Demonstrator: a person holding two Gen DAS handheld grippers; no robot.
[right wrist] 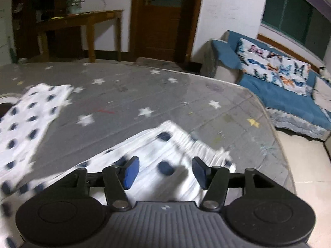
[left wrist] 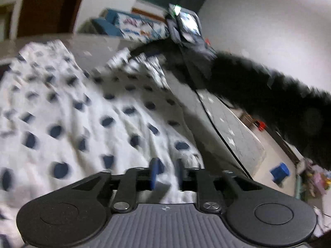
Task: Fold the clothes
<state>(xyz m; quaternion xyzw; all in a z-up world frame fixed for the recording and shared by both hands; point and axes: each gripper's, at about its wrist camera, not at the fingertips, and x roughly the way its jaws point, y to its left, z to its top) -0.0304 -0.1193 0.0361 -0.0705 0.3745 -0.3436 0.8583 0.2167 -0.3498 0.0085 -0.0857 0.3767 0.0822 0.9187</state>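
A white garment with dark blue dots (left wrist: 82, 113) lies spread on a grey star-print mattress (left wrist: 233, 124). My left gripper (left wrist: 166, 173) is shut on a fold of this cloth near its right edge; the blue pads stand close with fabric between them. In the left wrist view my right gripper (left wrist: 186, 29) hovers over the far end of the garment on a black fuzzy sleeve (left wrist: 269, 95). In the right wrist view my right gripper (right wrist: 165, 171) is open, its blue pads (right wrist: 131, 171) wide apart over the garment's gathered waistband (right wrist: 186, 144). Another part of the garment (right wrist: 26, 119) lies to the left.
The mattress (right wrist: 144, 91) ends at a rounded corner on the right. A blue sofa with a butterfly cushion (right wrist: 275, 70) stands beyond it. A wooden table (right wrist: 82, 20) and door (right wrist: 163, 16) are at the back. A blue box (left wrist: 280, 172) sits on the floor.
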